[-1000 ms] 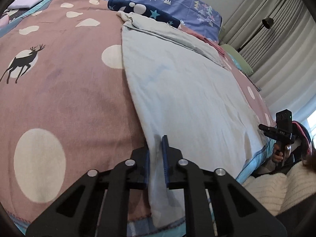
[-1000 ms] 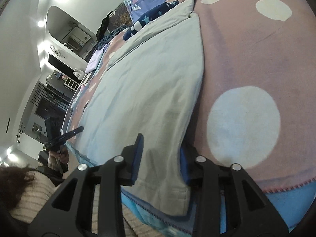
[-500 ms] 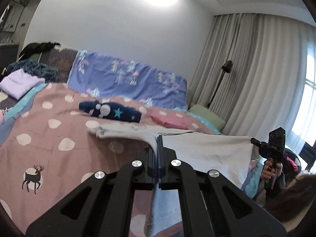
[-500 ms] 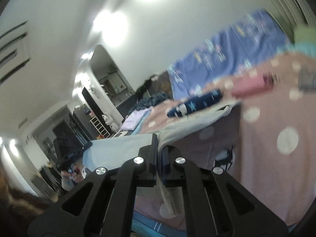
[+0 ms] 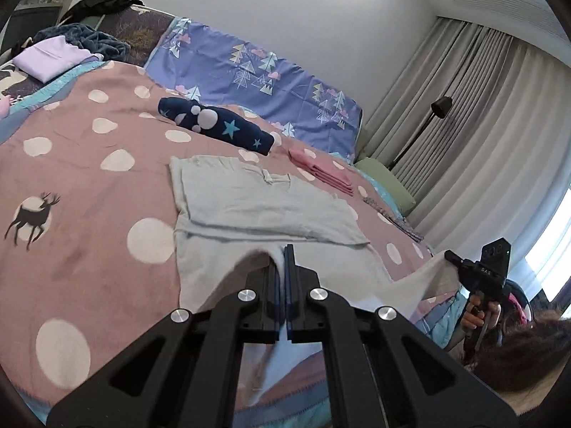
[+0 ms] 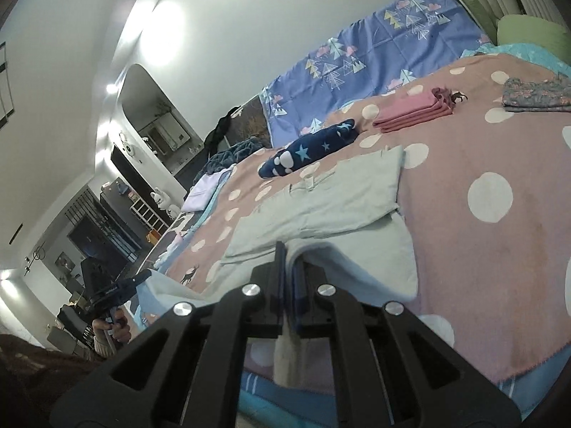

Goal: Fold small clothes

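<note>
A pale grey-green garment [image 5: 257, 207] lies spread on the pink dotted blanket [image 5: 71, 149]; its far part has a folded layer on top. My left gripper [image 5: 282, 260] is shut on the garment's near left corner and holds it up off the bed. My right gripper [image 6: 287, 256] is shut on the near right corner of the same garment [image 6: 321, 199] and also holds it lifted. The near hem hangs stretched between the two grippers. The right gripper shows in the left wrist view [image 5: 453, 258], and the left gripper shows in the right wrist view [image 6: 144, 276].
A folded navy star garment [image 5: 217, 128], a folded pink pile [image 5: 321, 174] and a folded lilac piece [image 5: 50, 59] lie further back on the bed. A floral folded piece [image 6: 535, 94] lies at the far right. A blue patterned headboard cover [image 5: 257, 71] stands behind.
Both grippers closed on the garment's near corners, lifted them off the bed and carried them up and forward. The near half of the garment now rises off the blanket.
</note>
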`<act>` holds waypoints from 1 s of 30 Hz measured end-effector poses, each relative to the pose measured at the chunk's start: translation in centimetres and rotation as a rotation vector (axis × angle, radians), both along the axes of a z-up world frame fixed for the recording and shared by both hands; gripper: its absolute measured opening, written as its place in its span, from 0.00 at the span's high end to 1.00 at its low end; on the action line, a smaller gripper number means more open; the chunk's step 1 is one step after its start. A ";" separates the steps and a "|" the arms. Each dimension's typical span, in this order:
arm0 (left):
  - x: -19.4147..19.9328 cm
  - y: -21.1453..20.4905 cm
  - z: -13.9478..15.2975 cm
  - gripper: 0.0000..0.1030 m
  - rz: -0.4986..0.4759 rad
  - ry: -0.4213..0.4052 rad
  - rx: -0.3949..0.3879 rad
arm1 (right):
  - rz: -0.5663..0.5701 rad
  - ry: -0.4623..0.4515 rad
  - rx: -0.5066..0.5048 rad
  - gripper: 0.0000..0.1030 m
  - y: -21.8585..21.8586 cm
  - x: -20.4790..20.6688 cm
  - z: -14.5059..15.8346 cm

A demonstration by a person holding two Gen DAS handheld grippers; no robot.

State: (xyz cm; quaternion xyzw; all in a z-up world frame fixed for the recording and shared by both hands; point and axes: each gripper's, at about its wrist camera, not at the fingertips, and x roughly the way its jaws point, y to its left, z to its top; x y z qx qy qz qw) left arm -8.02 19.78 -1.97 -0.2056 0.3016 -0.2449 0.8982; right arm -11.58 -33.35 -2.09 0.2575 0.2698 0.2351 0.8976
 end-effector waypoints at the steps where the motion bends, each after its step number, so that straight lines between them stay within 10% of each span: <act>1: 0.7 0.0 0.2 0.98 0.000 -0.001 -0.004 | -0.007 0.002 0.001 0.96 -0.2 0.9 0.0; 10: 11.9 0.6 1.1 0.98 0.078 -0.023 -0.041 | -0.080 0.030 0.030 0.96 -1.8 13.0 0.4; 17: 22.7 -0.4 -7.2 0.98 0.220 0.195 0.071 | -0.183 0.238 -0.077 0.96 -1.9 24.8 -6.8; 30: 19.8 -1.5 -8.4 0.74 0.145 0.235 0.167 | -0.110 0.265 -0.069 0.93 -2.4 22.7 -9.0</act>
